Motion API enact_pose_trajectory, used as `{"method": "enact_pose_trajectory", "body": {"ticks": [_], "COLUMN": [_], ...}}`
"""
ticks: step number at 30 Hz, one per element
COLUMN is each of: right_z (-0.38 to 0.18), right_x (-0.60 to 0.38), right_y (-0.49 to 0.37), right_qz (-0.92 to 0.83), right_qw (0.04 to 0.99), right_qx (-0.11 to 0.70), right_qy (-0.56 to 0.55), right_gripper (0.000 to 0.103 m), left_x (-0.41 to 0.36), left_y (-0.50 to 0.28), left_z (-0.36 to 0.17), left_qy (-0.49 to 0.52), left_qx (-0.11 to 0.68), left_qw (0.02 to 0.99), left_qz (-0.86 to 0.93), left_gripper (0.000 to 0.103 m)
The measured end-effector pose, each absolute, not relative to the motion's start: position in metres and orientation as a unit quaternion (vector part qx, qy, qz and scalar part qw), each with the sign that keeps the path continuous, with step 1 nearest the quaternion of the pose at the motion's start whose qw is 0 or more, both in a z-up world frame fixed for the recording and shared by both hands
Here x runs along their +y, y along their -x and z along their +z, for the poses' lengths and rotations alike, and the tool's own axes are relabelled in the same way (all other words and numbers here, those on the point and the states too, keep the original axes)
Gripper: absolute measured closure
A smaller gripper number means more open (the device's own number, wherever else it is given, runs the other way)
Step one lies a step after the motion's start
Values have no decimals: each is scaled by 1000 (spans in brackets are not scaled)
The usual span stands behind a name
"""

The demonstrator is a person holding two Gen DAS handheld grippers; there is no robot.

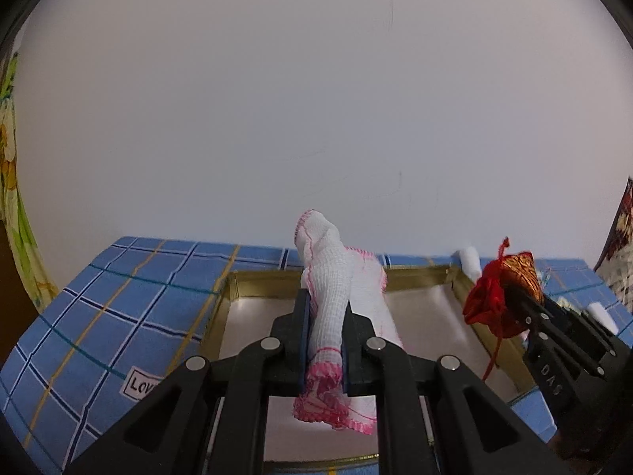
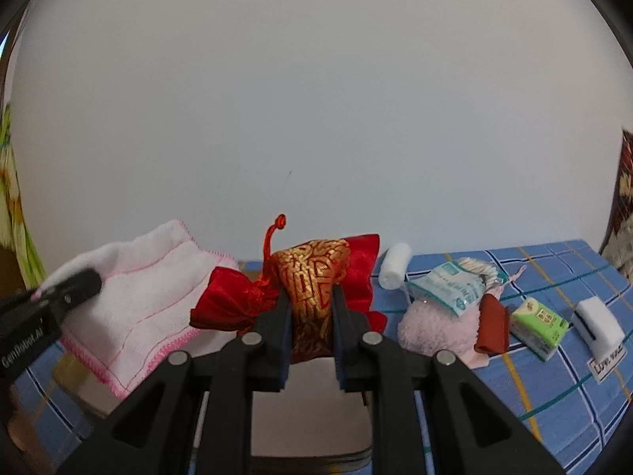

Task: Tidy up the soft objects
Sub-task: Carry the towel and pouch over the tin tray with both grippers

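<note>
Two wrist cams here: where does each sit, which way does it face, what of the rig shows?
Left wrist: on the left gripper, looking forward along its fingers over the gold-rimmed tray to a white wall; jaws shut on the white cloth; right gripper at right.
Right wrist: on the right gripper, facing the same wall; jaws shut on the red-gold pouch; left gripper at left.
Shared: cloth, pouch, tray, blue checked tablecloth, both grippers.
</note>
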State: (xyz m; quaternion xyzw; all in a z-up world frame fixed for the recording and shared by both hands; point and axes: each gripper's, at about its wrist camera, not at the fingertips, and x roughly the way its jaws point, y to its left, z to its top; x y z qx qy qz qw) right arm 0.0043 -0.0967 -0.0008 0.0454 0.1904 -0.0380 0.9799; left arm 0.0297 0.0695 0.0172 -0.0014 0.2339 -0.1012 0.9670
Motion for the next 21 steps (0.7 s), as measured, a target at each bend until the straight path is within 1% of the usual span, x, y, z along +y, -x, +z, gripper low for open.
{"method": "enact_pose_trajectory", "body": {"ticks": [5, 9, 14, 16, 21], "right_z": [-6, -9, -10, -10, -10], "right_x": [-93, -95, -95, -93, -88], "right_y": [-3, -7, -7, -8, -15], "right_qz": [-34, -31, -28, -24, -6], "right_qw": [980, 978, 978, 977, 973], "right_qx": [193, 203, 207, 212, 227], "right_qy": [-20, -20, -25, -22, -28], "right_gripper": [84, 84, 84, 82, 81], "left_x": [72, 79, 82, 82, 83], "left_y": [-22, -16, -31, -33, -36], "left_z": [16, 14, 2, 1, -3], "left_qy": [15, 21, 24, 15, 6], "left_qx": [253, 258, 302, 301, 306], "left_qw": [961, 959, 949, 951, 951], "left_qz": [-114, -115, -87, -69, -44], "left_gripper": [90, 90, 90, 90, 90]}}
